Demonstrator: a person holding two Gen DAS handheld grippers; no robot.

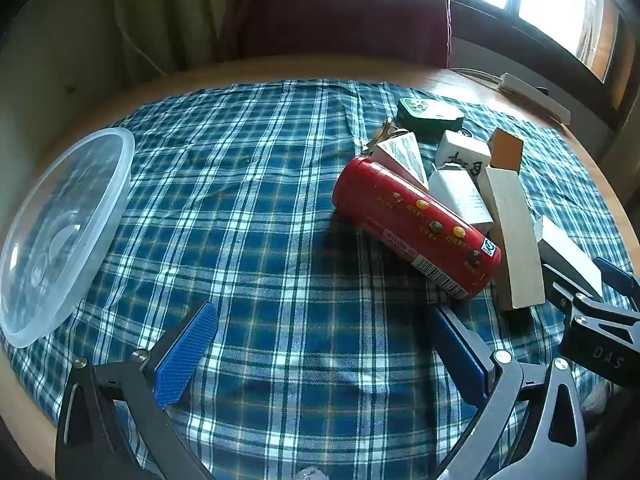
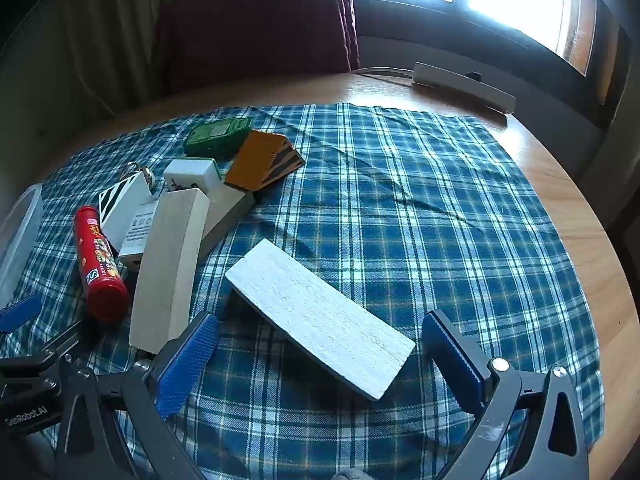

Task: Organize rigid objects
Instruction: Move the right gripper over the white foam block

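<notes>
Your right gripper (image 2: 320,354) sits spread wide around the near end of the white foam slab (image 2: 320,322), pinching nothing.

Both blue pads (image 2: 188,364) flank the slab without touching it; it lies flat and slanted on the blue plaid cloth (image 2: 420,208), apart from the pile. Your left gripper (image 1: 324,354) is also spread, empty, over bare cloth, with the red tube (image 1: 416,228) on its side just ahead of it. Behind the tube are clustered a long pale wooden block (image 1: 514,240), a white mahjong tile (image 1: 462,152), a white charger box (image 1: 460,196), a striped wedge (image 1: 402,156) and a green case (image 1: 430,114). An orange-topped wedge (image 2: 258,160) rests beside the green case. Off to your left, a clear plastic bowl (image 1: 100,216) sits at the cloth's edge on the round wooden table (image 2: 580,208).
</notes>
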